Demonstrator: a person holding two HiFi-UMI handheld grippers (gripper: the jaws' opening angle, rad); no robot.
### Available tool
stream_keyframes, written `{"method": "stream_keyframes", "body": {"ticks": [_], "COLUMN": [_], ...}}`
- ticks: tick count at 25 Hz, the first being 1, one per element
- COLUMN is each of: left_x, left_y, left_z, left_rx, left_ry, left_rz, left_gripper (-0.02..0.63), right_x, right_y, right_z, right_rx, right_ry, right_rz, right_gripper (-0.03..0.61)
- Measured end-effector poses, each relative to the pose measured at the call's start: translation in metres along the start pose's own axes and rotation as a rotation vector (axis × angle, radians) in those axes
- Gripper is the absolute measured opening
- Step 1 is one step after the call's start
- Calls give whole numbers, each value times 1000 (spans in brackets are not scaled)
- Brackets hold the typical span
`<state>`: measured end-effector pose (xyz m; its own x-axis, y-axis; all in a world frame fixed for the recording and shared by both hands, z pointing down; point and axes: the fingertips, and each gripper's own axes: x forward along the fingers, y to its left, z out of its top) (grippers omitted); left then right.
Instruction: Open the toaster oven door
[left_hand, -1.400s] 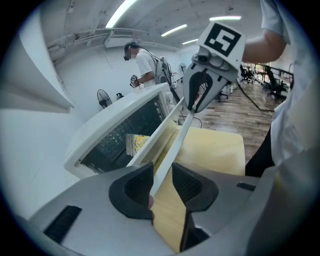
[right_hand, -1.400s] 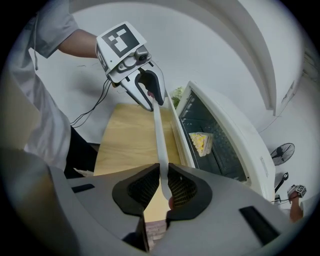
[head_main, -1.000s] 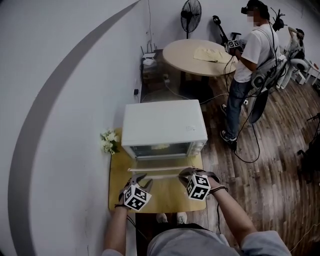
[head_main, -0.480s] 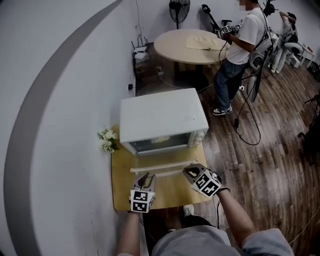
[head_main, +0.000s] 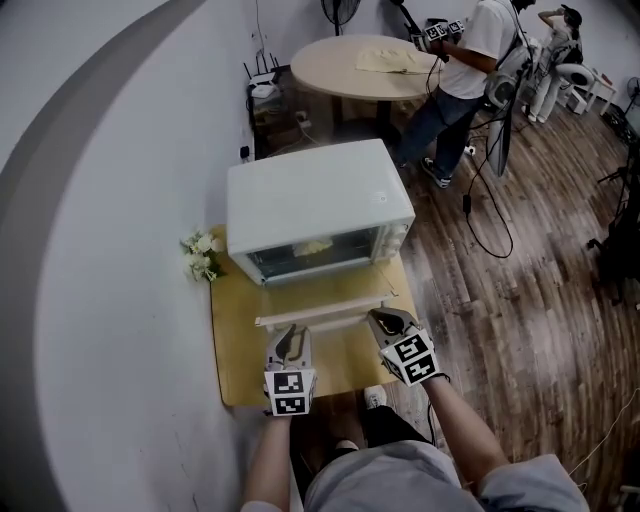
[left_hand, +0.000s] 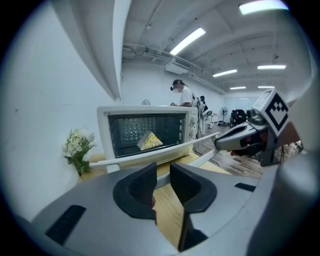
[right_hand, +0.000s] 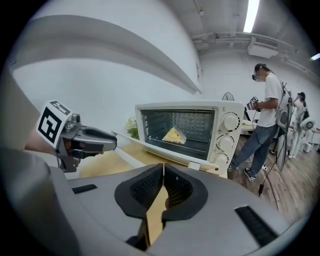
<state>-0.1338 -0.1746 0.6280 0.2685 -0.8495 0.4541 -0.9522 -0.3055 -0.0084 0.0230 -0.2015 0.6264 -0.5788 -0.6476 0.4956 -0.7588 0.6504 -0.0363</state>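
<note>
A white toaster oven stands on a small wooden table. Its glass door hangs down open, and the white handle bar lies level in front. A yellow wedge of food sits inside. My left gripper hovers just short of the handle's left part. Its jaws have just been closing; a narrow gap remains, and nothing is between them. My right gripper is near the handle's right end, shut and empty. Each gripper shows in the other's view, the right gripper and the left gripper.
A small bunch of white flowers stands at the oven's left against the curved white wall. Behind, a person with grippers stands beside a round table. Cables trail over the wooden floor at the right.
Both grippers have rolled upright near the table's front edge without travelling far. The left jaws have narrowed. The head view has shifted, so the oven sits higher in the picture.
</note>
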Motion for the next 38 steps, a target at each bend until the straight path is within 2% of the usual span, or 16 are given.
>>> {"method": "stream_keyframes", "body": {"ticks": [2, 3, 9, 18, 22, 30, 38], "left_x": [-2, -2, -4, -3, 2, 10, 19], "left_y": [1, 1, -6, -15, -18, -24, -26], "left_z": [-1, -3, -18, -53, -73, -94, -115], "left_rx": [-25, -32, 7, 61, 70, 217, 270], "left_ry": [-28, -36, -54, -82, -59, -18, 17], "left_rz": [23, 35, 89, 156, 173, 201, 212], "left_gripper": [49, 5, 5, 3, 3, 3, 3], "right_x": [-1, -1, -3, 3, 8, 15, 24], "right_y": [-1, -1, 3, 15, 16, 12, 15], "right_z": [-3, -6, -23, -56, -76, -96, -119], "right_rx": [29, 37, 13, -126, -152, -262, -271], "right_ry": [-22, -30, -59, -47, -25, -7, 15], "right_rz": [-16, -24, -74, -128, -141, -196, -204], "right_gripper": [3, 2, 0, 0, 0, 0, -1]}}
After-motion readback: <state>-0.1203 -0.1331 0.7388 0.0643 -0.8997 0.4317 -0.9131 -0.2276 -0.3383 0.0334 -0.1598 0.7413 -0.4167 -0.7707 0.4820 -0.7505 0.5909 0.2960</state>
